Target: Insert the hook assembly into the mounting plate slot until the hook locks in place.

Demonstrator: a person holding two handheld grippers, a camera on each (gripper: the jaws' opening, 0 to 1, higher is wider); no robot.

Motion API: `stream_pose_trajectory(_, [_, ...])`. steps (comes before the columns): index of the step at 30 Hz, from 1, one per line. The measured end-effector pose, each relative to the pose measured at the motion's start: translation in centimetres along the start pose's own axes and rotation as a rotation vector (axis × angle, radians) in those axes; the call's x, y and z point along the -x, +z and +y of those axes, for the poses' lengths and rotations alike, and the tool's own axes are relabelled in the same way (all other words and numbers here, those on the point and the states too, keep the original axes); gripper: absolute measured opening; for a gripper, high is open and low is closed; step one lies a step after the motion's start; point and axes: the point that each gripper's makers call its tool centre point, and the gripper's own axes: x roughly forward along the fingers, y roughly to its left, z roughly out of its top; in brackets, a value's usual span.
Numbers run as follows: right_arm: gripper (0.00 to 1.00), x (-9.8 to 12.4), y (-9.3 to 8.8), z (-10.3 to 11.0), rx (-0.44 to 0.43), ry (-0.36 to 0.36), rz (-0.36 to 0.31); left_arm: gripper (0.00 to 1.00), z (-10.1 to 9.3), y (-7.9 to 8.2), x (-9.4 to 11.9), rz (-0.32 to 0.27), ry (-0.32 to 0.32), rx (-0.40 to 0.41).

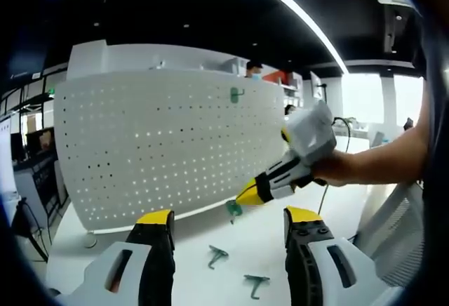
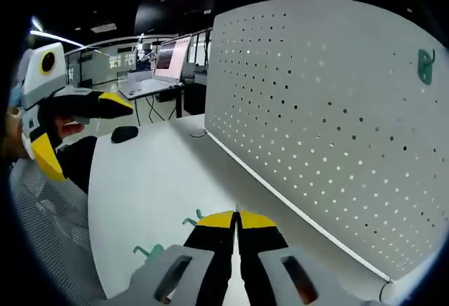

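My left gripper (image 1: 228, 225) has its jaws wide apart and holds nothing; my right gripper (image 2: 237, 216) has its jaws pressed together near a green hook (image 1: 233, 209) on the table (image 2: 147, 180), though I cannot tell whether the hook is pinched. A thin, smooth plastic hook could slip or twist in such a narrow grip, then miss the small round holes of the upright white pegboard (image 2: 330, 109). One hook (image 2: 425, 66) already hangs high on it; two more hooks (image 1: 217, 254) lie loose.
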Motion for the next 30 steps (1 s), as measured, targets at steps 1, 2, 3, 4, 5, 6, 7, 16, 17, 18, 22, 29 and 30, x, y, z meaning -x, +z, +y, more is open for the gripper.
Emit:
stream_pose_trajectory(1, [0.0,0.1,0.3,0.1,0.0,0.001,-0.008,0.64,0.0,0.0,0.0,0.001,0.001,-0.002])
stream_pose_trajectory(2, [0.0,0.2,0.5,0.2,0.0,0.002,-0.013,0.64,0.0,0.0,0.0,0.001,0.002,-0.003])
stream_pose_trajectory(3, [0.0,0.4,0.8,0.3,0.001,0.003,-0.021,0.64,0.0,0.0,0.0,0.0,0.003,-0.005])
stream_pose_trajectory(4, [0.0,0.5,1.0,0.4,0.003,0.004,-0.025,0.64,0.0,0.0,0.0,0.0,0.004,-0.005])
stream_pose_trajectory(5, [0.0,0.7,1.3,0.5,0.005,0.005,-0.033,0.64,0.0,0.0,0.0,-0.001,0.005,-0.006])
stream_pose_trajectory(6, [0.0,0.8,1.5,0.7,0.007,0.006,-0.037,0.63,0.1,0.1,0.0,-0.002,0.007,-0.006])
stream_pose_trajectory(7, [0.0,1.0,1.7,0.8,0.01,0.007,-0.044,0.63,0.1,0.1,0.0,-0.004,0.009,-0.007])
stream_pose_trajectory(16, [0.0,2.5,3.5,1.4,0.001,0.006,-0.095,0.6,0.0,0.2,0.0,-0.007,0.011,-0.009])
stream_pose_trajectory(17, [0.0,2.6,3.7,1.4,0.0,0.007,-0.1,0.6,0.0,0.3,0.0,-0.008,0.012,-0.006])
stream_pose_trajectory(18, [0.0,2.8,4.0,1.5,-0.001,0.007,-0.107,0.59,0.0,0.4,0.0,-0.011,0.013,-0.006])
stream_pose_trajectory(22, [0.0,3.4,4.7,1.7,-0.003,0.007,-0.131,0.59,-0.2,0.9,-0.1,-0.017,0.011,-0.013])
stream_pose_trajectory(29, [0.0,4.2,5.8,1.6,-0.022,0.009,-0.161,0.57,0.0,2.6,-0.5,-0.042,0.013,-0.037])
stream_pose_trajectory(30, [0.0,4.4,6.1,1.6,-0.031,0.011,-0.169,0.56,-0.1,2.9,-0.6,-0.046,0.009,-0.04])
